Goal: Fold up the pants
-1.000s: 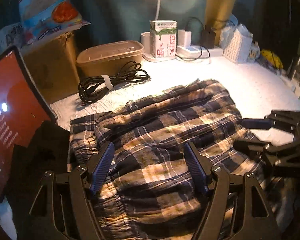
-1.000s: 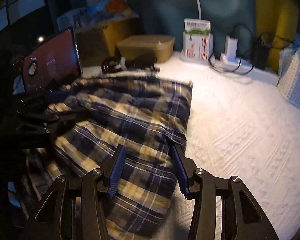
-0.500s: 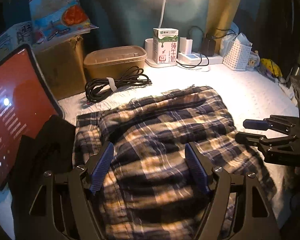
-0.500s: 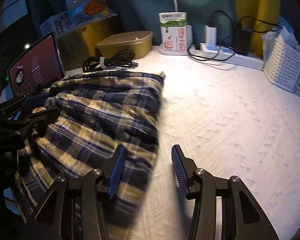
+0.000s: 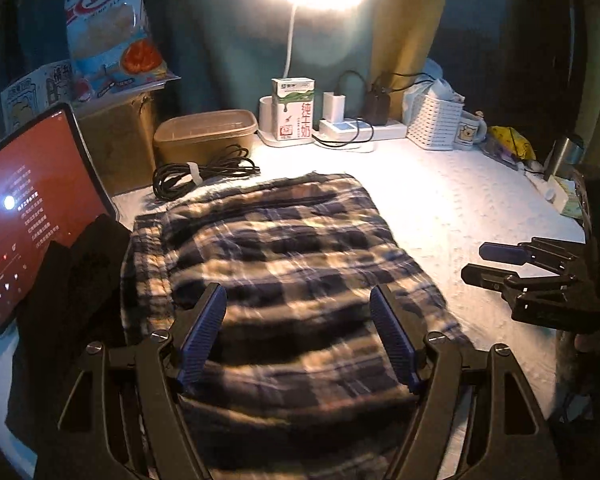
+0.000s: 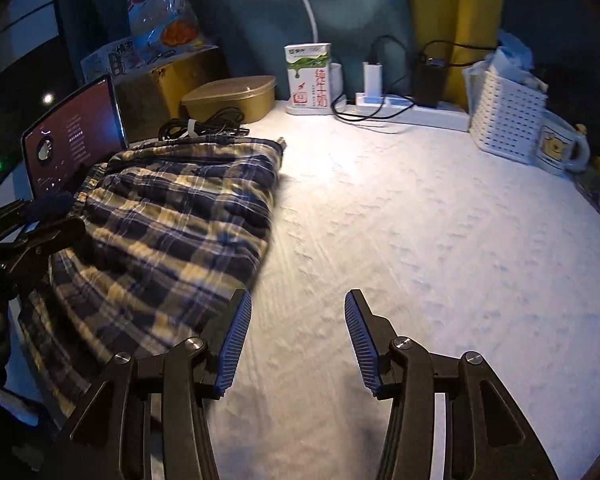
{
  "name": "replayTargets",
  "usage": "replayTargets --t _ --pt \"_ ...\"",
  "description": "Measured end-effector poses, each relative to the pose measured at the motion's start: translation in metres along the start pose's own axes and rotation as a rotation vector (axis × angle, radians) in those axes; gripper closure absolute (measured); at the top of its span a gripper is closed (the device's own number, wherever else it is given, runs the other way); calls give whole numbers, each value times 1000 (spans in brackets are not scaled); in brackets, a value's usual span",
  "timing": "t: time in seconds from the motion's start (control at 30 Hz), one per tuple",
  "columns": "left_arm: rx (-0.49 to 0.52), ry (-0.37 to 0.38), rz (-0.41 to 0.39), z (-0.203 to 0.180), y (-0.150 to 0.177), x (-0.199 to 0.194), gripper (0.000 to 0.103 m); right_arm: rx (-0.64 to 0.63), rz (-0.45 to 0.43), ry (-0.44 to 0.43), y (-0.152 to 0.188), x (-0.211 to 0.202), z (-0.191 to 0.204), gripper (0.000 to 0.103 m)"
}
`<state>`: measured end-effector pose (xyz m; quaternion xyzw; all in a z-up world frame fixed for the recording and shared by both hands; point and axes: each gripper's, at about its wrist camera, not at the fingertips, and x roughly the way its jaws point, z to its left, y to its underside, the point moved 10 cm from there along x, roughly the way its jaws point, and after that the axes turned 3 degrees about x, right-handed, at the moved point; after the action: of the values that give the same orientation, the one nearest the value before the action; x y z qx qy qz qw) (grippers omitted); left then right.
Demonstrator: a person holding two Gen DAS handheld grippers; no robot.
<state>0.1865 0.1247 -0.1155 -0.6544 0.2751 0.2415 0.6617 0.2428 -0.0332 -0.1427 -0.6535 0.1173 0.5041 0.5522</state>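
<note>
The plaid pants point(image 5: 284, 264) lie folded in a flat bundle on the white table; they also show in the right wrist view point(image 6: 172, 216) at the left. My left gripper point(image 5: 298, 332) is open and empty, raised above the near part of the pants. My right gripper point(image 6: 296, 336) is open and empty, over bare table just right of the pants' edge. In the left wrist view the right gripper point(image 5: 484, 262) shows at the right, apart from the pants. In the right wrist view the left gripper point(image 6: 56, 212) shows at the left edge.
A lit tablet point(image 5: 24, 208) leans at the left with a dark cloth point(image 5: 72, 272) in front of it. A coiled black cable point(image 5: 204, 170), a tan lidded box point(image 5: 206, 136), a milk carton point(image 5: 294, 108), a power strip point(image 5: 360, 128), a white basket point(image 5: 434, 120) and a mug point(image 6: 560, 148) line the back.
Both grippers have pulled back and up from the pants. The right gripper has moved right, off the cloth onto bare table. The pants lie flatter.
</note>
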Motion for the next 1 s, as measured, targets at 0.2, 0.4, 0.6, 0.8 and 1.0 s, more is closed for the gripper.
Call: replayTargets --t 0.2,0.4,0.6,0.8,1.0 --pt "-36 -9 -30 -16 9 -17 29 10 -25 19 16 -25 -10 52" --pt "-58 4 -49 -34 18 -31 29 16 -49 40 32 -49 -17 52" --pt "-25 1 -71 -52 19 -43 29 26 -84 68 43 -76 -27 51" --pt "13 -11 -130 -70 12 -61 29 28 -131 111 51 -109 -36 46" --pt "34 12 -204 -89 3 -86 19 27 -181 155 53 -143 -45 43"
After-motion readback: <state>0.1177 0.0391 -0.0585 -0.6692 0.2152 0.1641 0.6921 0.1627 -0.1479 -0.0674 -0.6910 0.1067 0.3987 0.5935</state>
